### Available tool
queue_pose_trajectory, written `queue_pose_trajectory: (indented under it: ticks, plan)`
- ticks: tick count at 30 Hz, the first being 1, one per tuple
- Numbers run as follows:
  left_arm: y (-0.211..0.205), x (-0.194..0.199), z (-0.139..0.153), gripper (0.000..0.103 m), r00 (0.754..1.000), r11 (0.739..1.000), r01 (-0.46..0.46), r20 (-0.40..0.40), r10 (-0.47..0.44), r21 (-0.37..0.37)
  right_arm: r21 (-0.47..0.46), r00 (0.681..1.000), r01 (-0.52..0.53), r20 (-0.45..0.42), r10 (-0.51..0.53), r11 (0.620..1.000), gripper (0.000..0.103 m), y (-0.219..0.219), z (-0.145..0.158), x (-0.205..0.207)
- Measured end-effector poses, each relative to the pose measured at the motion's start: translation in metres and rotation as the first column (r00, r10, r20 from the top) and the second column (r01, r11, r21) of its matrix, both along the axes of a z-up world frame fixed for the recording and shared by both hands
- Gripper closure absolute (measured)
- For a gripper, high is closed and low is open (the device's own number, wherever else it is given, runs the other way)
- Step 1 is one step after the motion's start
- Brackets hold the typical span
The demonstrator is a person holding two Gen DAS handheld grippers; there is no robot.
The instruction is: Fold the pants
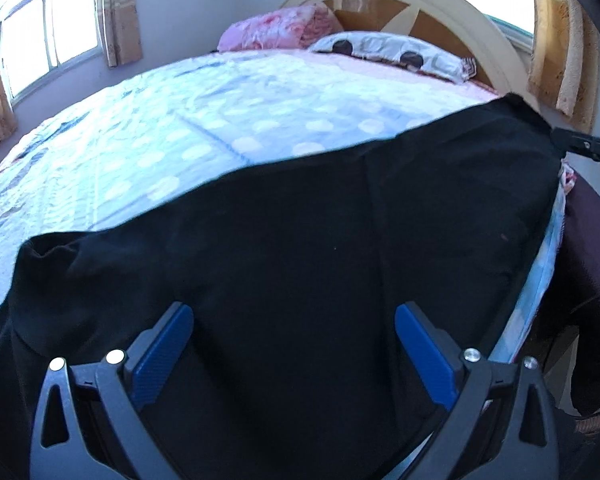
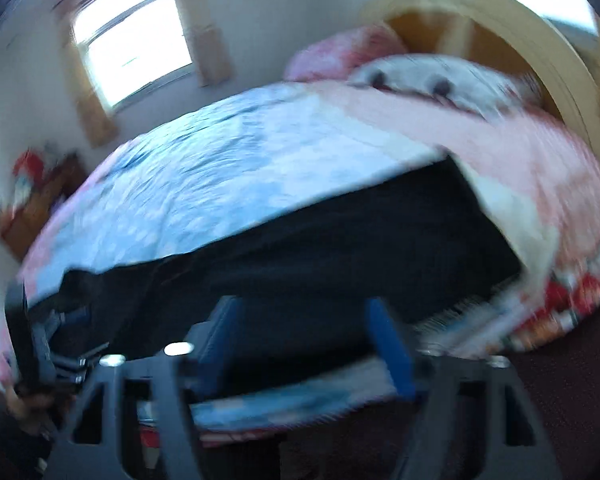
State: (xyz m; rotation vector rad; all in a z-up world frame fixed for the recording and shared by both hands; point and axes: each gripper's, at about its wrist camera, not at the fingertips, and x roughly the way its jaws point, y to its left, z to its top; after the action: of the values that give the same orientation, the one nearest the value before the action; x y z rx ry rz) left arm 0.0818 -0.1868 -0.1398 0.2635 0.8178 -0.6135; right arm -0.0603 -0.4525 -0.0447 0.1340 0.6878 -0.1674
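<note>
Black pants [image 1: 300,220] lie flat along the near edge of the bed, on a blue dotted bedspread [image 1: 180,120]. My left gripper [image 1: 294,312] is open, its blue pads over the pants near the left end, nothing between them. The right gripper's tip [image 1: 580,146] shows at the pants' right end in the left wrist view. In the blurred right wrist view the pants [image 2: 320,240] stretch across the bed edge, and my right gripper [image 2: 300,312] is open just above their near edge. The left gripper [image 2: 40,340] shows at the far left there.
A pink quilt [image 1: 272,26] and a white pillow [image 1: 388,52] lie by the curved headboard [image 1: 440,4]. Windows with beige curtains [image 1: 120,16] stand behind. A dark floor [image 2: 560,380] lies to the right of the bed. A wooden piece of furniture [image 2: 32,208] stands at the left.
</note>
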Motion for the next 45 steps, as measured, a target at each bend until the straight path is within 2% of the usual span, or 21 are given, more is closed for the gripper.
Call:
queue_pose_trajectory:
  ticks: [1,4,9,12,15,17,20,22,25,27,29,33,37,41,44,45]
  plan:
    - [-0.002,0.001,-0.002,0.000,1.000,1.000,-0.002,-0.004,0.002,0.008,-0.060,1.000,-0.021,-0.008,0.020,0.998,0.032,0.014,-0.001,0.010]
    - [-0.004,-0.002,-0.004,0.000,1.000,1.000,0.002,0.012,-0.003,0.029,-0.105,0.996,-0.067,-0.062,0.061,0.992,0.032,0.034,-0.014,0.034]
    - [-0.003,-0.004,-0.004,0.000,1.000,1.000,0.004,0.011,-0.004,0.026,-0.227,0.965,-0.124,-0.253,0.064,0.966,0.032,0.055,-0.053,0.053]
    - [-0.003,-0.005,-0.003,0.000,1.000,1.000,0.007,0.002,-0.007,0.015,-0.274,0.964,-0.137,-0.257,0.065,0.952,0.032,0.059,-0.064,0.042]
    - [-0.003,-0.006,0.003,0.000,1.000,0.999,0.018,-0.019,-0.019,-0.044,-0.270,0.965,-0.133,-0.255,0.062,0.954,0.032,0.058,-0.064,0.031]
    - [-0.004,-0.007,0.009,0.000,0.999,0.996,0.032,-0.027,-0.034,-0.084,-0.231,0.969,-0.125,-0.236,0.069,0.965,0.032,0.052,-0.059,0.025]
    - [-0.008,-0.008,0.016,0.000,0.998,0.992,0.051,-0.023,-0.054,-0.112,-0.142,0.987,-0.071,-0.154,0.049,0.987,0.032,0.035,-0.044,0.008]
    - [-0.012,-0.008,0.019,0.000,0.997,0.990,0.065,-0.023,-0.069,-0.124,-0.087,0.994,-0.011,-0.112,0.002,0.996,0.032,0.016,-0.034,-0.007]
    - [-0.022,-0.004,0.020,0.000,0.996,0.988,0.080,-0.026,-0.084,-0.133,0.049,0.993,0.110,-0.053,-0.107,0.993,0.032,-0.024,-0.025,-0.033]
    - [-0.033,-0.001,0.020,0.000,0.995,0.986,0.093,-0.024,-0.098,-0.136,0.155,0.979,0.205,-0.020,-0.204,0.967,0.032,-0.055,-0.023,-0.049]
    - [-0.042,0.000,0.020,0.000,0.994,0.984,0.103,-0.022,-0.108,-0.147,0.272,0.947,0.311,-0.008,-0.321,0.911,0.032,-0.090,-0.026,-0.064]
    - [-0.062,0.001,0.019,0.000,0.988,0.976,0.144,-0.032,-0.151,-0.161,0.460,0.906,0.387,-0.029,-0.422,0.799,0.032,-0.135,-0.042,-0.072]
    - [-0.077,-0.003,0.017,0.000,0.983,0.974,0.173,-0.032,-0.180,-0.149,0.555,0.889,0.373,0.017,-0.458,0.743,0.032,-0.156,-0.045,-0.072]
    - [-0.088,-0.006,0.009,0.000,0.981,0.975,0.183,-0.045,-0.190,-0.127,0.646,0.893,0.321,0.038,-0.449,0.692,0.041,-0.172,-0.049,-0.066]
    - [-0.091,-0.010,0.006,0.000,0.981,0.977,0.190,-0.028,-0.194,-0.099,0.663,0.898,0.316,0.022,-0.440,0.679,0.052,-0.175,-0.051,-0.063]
    - [-0.092,-0.010,0.006,0.000,0.980,0.977,0.192,-0.025,-0.196,-0.096,0.662,0.899,0.319,0.015,-0.438,0.678,0.052,-0.174,-0.049,-0.065]
